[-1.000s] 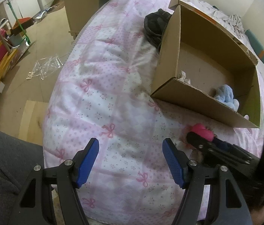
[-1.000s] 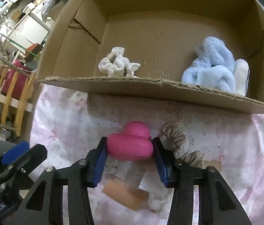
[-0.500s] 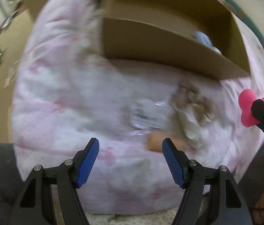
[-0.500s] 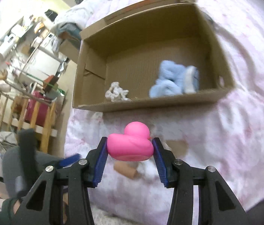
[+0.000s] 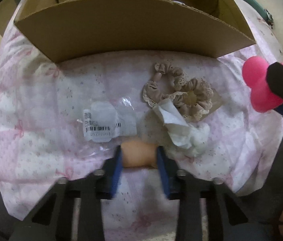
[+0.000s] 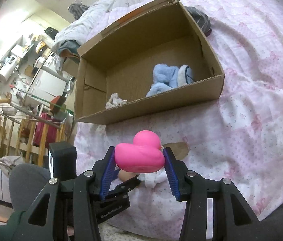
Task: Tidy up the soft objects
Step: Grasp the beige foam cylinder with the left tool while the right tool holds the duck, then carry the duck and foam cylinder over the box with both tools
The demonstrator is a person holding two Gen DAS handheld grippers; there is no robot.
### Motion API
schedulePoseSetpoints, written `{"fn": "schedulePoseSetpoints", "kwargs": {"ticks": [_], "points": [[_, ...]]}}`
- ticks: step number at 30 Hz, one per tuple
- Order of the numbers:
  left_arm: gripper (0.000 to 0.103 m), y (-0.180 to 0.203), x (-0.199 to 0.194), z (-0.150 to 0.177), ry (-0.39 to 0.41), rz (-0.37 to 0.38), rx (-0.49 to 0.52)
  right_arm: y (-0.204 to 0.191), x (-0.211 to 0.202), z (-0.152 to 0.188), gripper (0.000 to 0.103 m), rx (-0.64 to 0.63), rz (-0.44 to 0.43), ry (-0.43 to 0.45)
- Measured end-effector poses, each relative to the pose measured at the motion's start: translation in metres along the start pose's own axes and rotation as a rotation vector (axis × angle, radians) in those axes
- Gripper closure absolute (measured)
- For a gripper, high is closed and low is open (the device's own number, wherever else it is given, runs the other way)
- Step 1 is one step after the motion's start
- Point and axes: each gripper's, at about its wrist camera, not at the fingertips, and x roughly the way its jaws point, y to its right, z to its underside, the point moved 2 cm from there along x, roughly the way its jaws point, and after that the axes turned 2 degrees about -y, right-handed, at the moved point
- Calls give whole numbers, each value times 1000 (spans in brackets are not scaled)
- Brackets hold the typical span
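My left gripper (image 5: 138, 156) is shut on a peach soft block (image 5: 138, 154) lying on the pink bedspread (image 5: 41, 120). Just beyond it lie a clear plastic packet with a barcode label (image 5: 105, 123), a crumpled white tissue (image 5: 183, 134) and two beige scrunchies (image 5: 181, 90). My right gripper (image 6: 139, 160) is shut on a pink rubber duck (image 6: 141, 152) and holds it above the bed; the duck also shows in the left wrist view (image 5: 260, 84). The open cardboard box (image 6: 153, 108) holds a blue plush toy (image 6: 167, 78) and a small white cloth (image 6: 115, 101).
A dark garment (image 6: 199, 20) lies behind the box. The bed's edge drops off to the left, where wooden chairs and shelves (image 6: 10, 124) stand. My grey-clad leg (image 6: 27, 182) is at the lower left.
My left gripper swung right toward the items, moved in and closed on the peach block. My right gripper lifted the pink duck off the bed and drew back from the box.
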Motion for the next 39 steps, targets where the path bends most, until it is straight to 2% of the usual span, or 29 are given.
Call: {"fn": "schedulePoseSetpoints", "kwargs": {"ticks": [1, 2, 7, 13, 16, 29, 35, 39], "points": [[95, -1, 1, 2, -16, 39, -15, 1, 1, 0, 53, 2, -3, -2], [95, -1, 0, 5, -19, 53, -24, 0, 2, -2, 53, 6, -6, -6], [95, -9, -17, 18, 10, 32, -41, 1, 3, -3, 53, 20, -9, -10], [95, -33, -38, 23, 78, -52, -124, -1, 6, -1, 53, 7, -14, -20], [95, -43, -41, 23, 84, -88, -155, -3, 9, 0, 53, -8, -3, -30], [96, -47, -58, 25, 138, -133, -162, -13, 14, 7, 53, -68, 51, -40], [96, -44, -62, 26, 176, -175, -169, -20, 11, 11, 53, -97, 45, -32], [96, -47, -76, 29, 231, -201, -198, -23, 13, 12, 53, -112, 39, -36]]}}
